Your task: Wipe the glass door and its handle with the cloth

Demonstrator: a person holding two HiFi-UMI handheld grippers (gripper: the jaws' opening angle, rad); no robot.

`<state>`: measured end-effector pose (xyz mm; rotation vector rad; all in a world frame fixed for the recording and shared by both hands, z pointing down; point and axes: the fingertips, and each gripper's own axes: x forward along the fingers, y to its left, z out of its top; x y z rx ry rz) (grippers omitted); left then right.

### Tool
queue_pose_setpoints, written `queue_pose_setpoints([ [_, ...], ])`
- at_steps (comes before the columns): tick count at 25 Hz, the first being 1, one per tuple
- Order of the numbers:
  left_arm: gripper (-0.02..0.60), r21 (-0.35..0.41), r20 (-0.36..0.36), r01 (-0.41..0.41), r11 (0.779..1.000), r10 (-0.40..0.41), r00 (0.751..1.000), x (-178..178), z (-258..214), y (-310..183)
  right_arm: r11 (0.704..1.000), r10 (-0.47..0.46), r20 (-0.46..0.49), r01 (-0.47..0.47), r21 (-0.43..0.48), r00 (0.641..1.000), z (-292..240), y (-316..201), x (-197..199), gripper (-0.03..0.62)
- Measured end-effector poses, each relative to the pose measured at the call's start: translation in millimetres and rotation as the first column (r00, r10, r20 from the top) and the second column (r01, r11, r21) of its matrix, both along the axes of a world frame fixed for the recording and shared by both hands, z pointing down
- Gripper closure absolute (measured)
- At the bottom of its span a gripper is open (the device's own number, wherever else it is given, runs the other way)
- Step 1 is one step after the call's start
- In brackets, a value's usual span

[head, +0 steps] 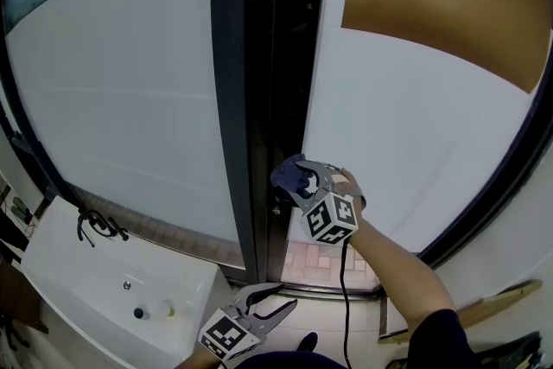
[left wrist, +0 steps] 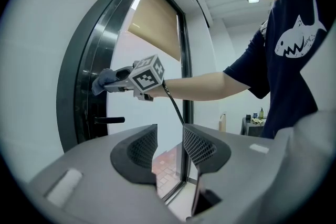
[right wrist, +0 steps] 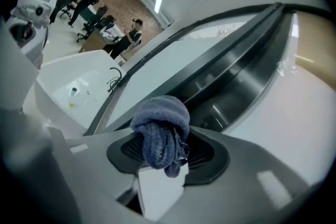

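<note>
Clamping the blue cloth (right wrist: 160, 134), the right hand-held gripper (head: 298, 180) needed firm, flat contact along the door frame (head: 259, 99); the left hand-held gripper (head: 276, 304) hung empty, jaws apart.

Tan blind (head: 441, 4); perhaps a white counter (head: 69, 272).

The cloth (right wrist: 160, 131) hides the jaw faces of the right gripper (right wrist: 163, 153); the head view's lower edge crops the left gripper (head: 278, 298); distant people (right wrist: 132, 33) are too small
</note>
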<state>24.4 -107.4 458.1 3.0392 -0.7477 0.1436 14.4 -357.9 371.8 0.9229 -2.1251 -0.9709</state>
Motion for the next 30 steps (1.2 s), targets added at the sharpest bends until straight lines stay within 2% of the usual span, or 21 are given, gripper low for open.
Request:
queue_pose_setpoints([
  [5,0.431,-0.012,0.002,0.026,1.0,-0.026,1.0,-3.5,5.3,-0.5,0.995,0.002,-0.211,0.02,0.1,0.977,7.2,-27.1,-16.4,0.416],
  [11,0.431,-0.03,-0.002,0.061,0.998,-0.061,0.998,-9.6,11.6,-3.9,0.984,0.011,-0.372,0.057,0.171,0.928,25.2,-47.1,-21.7,0.419],
  [20,0.431,-0.031,-0.012,0.047,0.998,-0.048,0.999,-3.3,12.0,-5.5,0.979,0.046,-0.431,0.044,0.197,0.901,36.8,-44.0,15.2,0.421],
  [30,0.431,-0.019,-0.006,-0.025,1.0,0.025,1.0,19.8,10.9,0.5,0.982,0.162,-0.392,-0.11,0.153,0.905,32.7,-41.5,102.9,0.422],
])
